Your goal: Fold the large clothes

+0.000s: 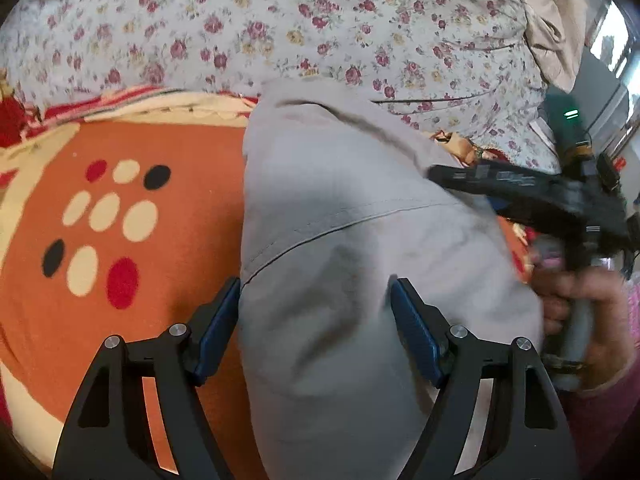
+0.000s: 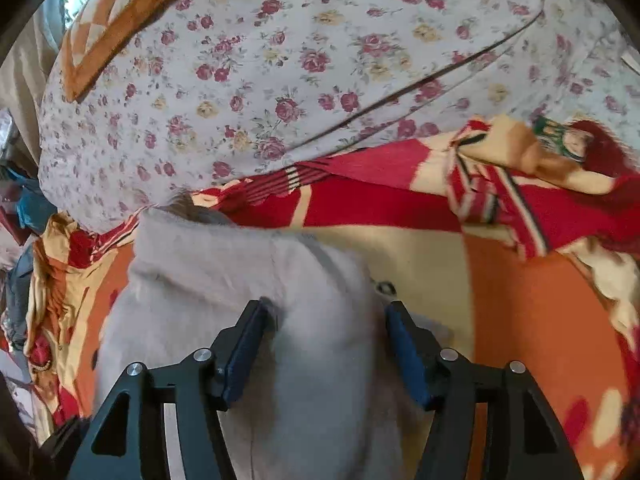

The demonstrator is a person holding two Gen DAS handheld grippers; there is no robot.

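Two grippers were in use over one grey garment (image 1: 360,240) lying on an orange patterned blanket (image 1: 120,140), with a floral quilt (image 1: 280,20) bunched behind it.

Left wrist view: the left gripper (image 1: 316,320) had its jaws spread wide, blue pads (image 1: 218,328) straddling the garment's near end; left pad at the cloth edge, right pad over the cloth. Nothing pinched. A stitched seam ran diagonally across the fabric ahead of the pads. The right gripper (image 1: 540,196) appeared at the right, blurred, held in the person's hand (image 1: 580,320) by its grip, its fingers reaching across the cloth's far side.

Right wrist view: the right gripper (image 2: 324,344) was also parted, pads either side of a raised hump of the garment (image 2: 240,280); contact with the cloth could not be confirmed. An orange checked cushion (image 2: 120,20) sat on the quilt at upper left.

Judgement: the garment looked already doubled into a narrow bundle, so this was likely a mid-fold regrasp. Next move would call for both jaws closing on matching edges before lifting, keeping layers aligned.
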